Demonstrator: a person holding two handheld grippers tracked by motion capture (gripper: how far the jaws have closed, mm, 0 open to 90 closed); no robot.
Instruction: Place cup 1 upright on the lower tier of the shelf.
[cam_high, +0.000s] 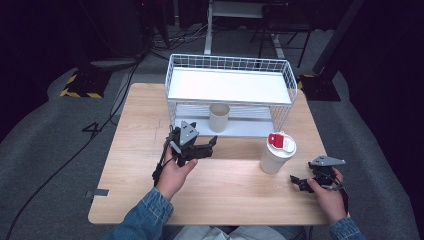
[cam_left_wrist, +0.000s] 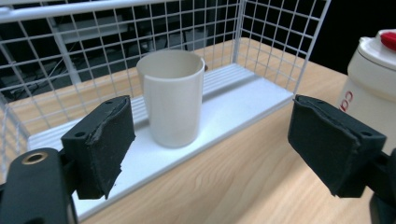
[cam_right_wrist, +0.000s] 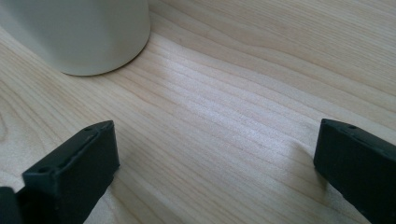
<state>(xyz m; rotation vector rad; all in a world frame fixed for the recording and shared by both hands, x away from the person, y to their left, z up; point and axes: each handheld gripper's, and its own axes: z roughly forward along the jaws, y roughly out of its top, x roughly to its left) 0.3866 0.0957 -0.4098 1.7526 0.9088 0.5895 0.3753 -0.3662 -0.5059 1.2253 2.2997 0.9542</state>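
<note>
- Currently the open cup (cam_high: 219, 117) stands upright on the lower shelf (cam_high: 252, 129) of the white wire rack (cam_high: 230, 86), near the shelf's front edge, left of centre; nothing grips it.
- Left gripper (cam_high: 212, 142) hovers just in front of the rack, aimed at that cup. In the left gripper view its jaws are spread with empty air between the pads (cam_left_wrist: 100, 142); the cup (cam_left_wrist: 172, 97) sits beyond them, untouched.
- Judgement: the cup looks either freshly shelved or about to be fetched; the frames do not settle which.
- Lidded cup (cam_high: 277, 152), white with a red tab on its lid, stands on the table (cam_high: 140, 160) outside the rack, to the right of the left gripper. Likely the next item to handle.
- Right gripper (cam_high: 296, 182) rests low near the table's right front, just beside the lidded cup. In the right gripper view the jaws are spread and hold nothing; the cup's base (cam_right_wrist: 79, 35) is ahead, apart from them.
- Upper shelf (cam_high: 227, 85) of the rack is bare white.
- Surface: pale wood-grain tabletop, otherwise bare.
- Room: dark, with grey carpet (cam_high: 45, 125), trailing cables, a yellow-and-black striped base (cam_high: 80, 85) at left, and white desk legs (cam_high: 208, 35) behind.
- 2 denim sleeves enter from the bottom edge.
</note>
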